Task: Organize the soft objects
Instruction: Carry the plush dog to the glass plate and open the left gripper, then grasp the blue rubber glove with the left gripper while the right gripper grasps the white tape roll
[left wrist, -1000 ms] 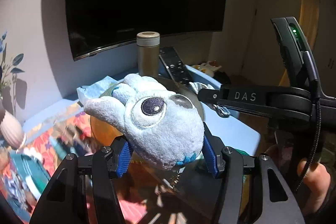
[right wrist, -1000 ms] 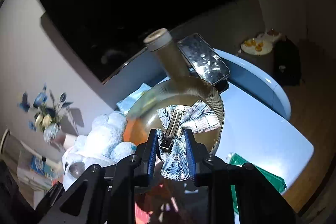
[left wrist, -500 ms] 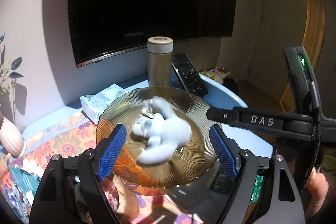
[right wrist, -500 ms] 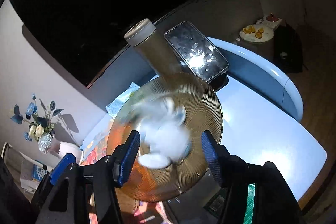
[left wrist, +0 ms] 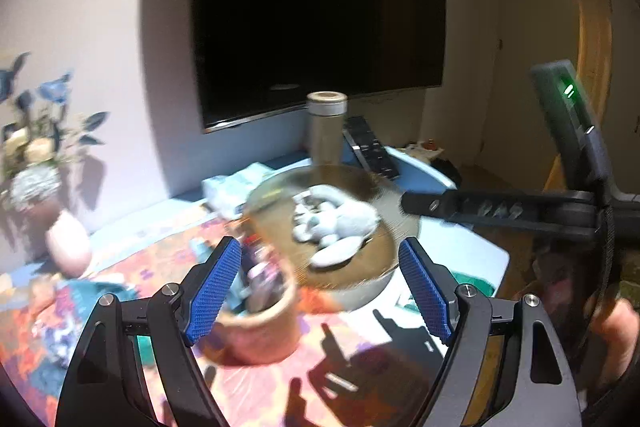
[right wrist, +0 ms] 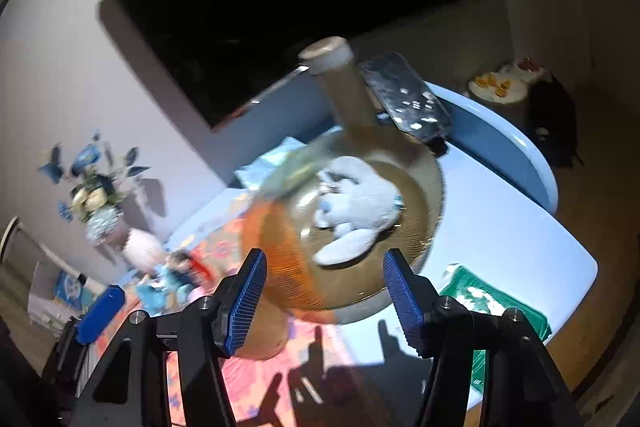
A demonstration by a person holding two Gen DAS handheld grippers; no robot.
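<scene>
A dark television [left wrist: 320, 23] was seen on the wall above the surface [right wrist: 516, 223]. On the surface, a ribbed amber glass bowl [left wrist: 376, 263] was set in front of a tall metal flask [left wrist: 325, 131]. The pale blue plush toy [left wrist: 340, 223] was found lying inside the bowl, apart from both tools. The left gripper [left wrist: 318, 291] was held released, its blue fingers [left wrist: 214, 291] spread wide and empty. The right gripper [right wrist: 324, 301] was likewise held released, nothing being grasped.
</scene>
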